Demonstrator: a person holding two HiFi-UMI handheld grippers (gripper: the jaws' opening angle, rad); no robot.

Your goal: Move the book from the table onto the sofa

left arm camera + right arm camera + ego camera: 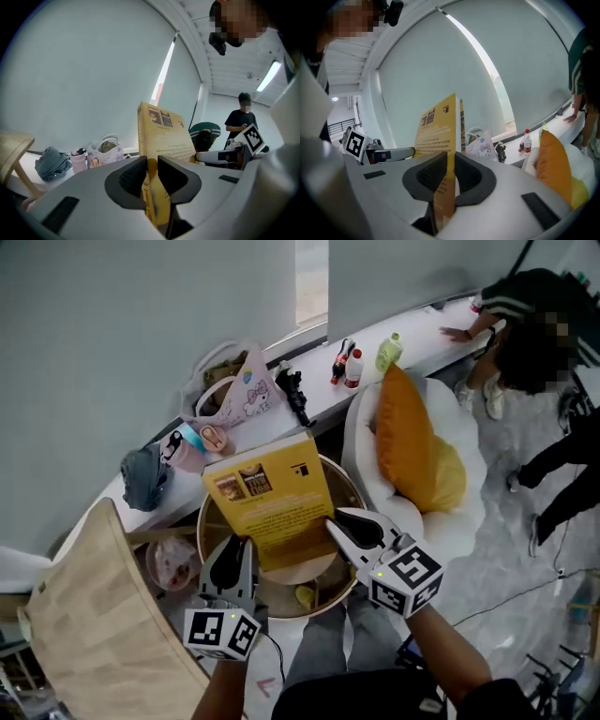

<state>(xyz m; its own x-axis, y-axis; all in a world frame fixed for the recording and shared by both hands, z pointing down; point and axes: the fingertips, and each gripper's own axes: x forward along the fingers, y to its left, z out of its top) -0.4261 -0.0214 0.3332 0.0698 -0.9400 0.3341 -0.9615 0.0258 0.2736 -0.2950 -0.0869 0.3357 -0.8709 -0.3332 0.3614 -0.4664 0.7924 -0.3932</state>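
- The book [272,507] covers most of the round table [202,521]; only the table's rim shows.
- The book's near edge disappears between the clamped jaws of the left gripper [151,164] and the right gripper [450,161].
- The print on the cover is too small to read.
- At 2 o'clock, a person [525,334] is cut off by the right edge.
- At 8 o'clock, I cannot tell what the pale woven panel [94,615] belongs to.
- At 6 o'clock, a small yellow thing [305,596] is half-hidden and I cannot make out what it is.

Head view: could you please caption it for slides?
A yellow book gripped by left gripper and right gripper over the round table, beside the white sofa.
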